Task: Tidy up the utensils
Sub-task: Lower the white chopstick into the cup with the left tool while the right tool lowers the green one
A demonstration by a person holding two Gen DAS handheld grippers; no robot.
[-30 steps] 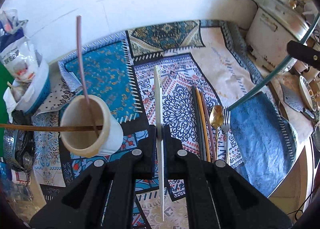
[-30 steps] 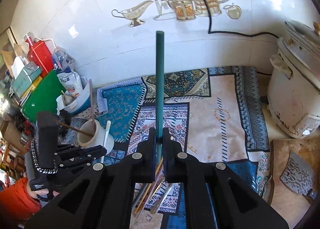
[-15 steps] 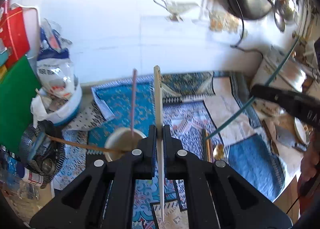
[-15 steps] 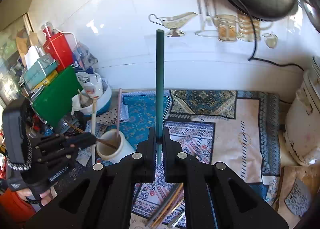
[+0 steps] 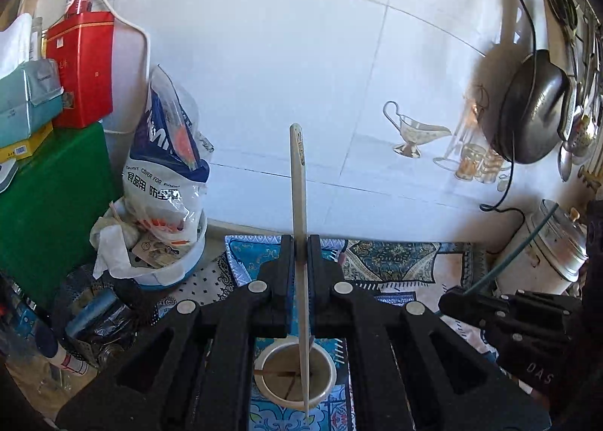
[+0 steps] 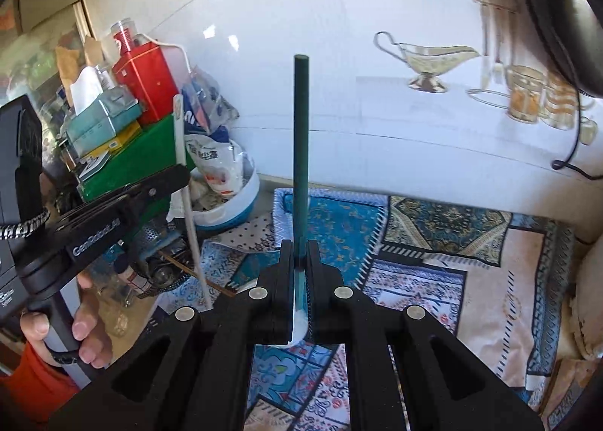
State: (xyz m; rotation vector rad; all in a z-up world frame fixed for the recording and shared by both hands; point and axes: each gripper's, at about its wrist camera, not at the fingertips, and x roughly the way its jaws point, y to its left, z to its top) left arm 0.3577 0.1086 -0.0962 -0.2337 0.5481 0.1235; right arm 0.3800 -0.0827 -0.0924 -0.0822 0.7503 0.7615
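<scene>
A white tiled wall stands behind a worktop covered with patterned cloths [image 5: 392, 265]. In the left wrist view, the left tongs [image 5: 300, 257] are closed on a pale flat stick [image 5: 297, 182] that stands upright; its lower end hangs over a cream cup [image 5: 296, 374] near the front edge, with a brown stick [image 5: 275, 371] across the inside. The right tongs [image 5: 452, 303] show at the right edge. In the right wrist view, the right tongs [image 6: 300, 261] are closed on a dark green stick [image 6: 301, 152], upright above the cloths [image 6: 433, 280]. The left tongs [image 6: 177, 176] appear at the left, a hand [image 6: 75, 325] on their handle.
</scene>
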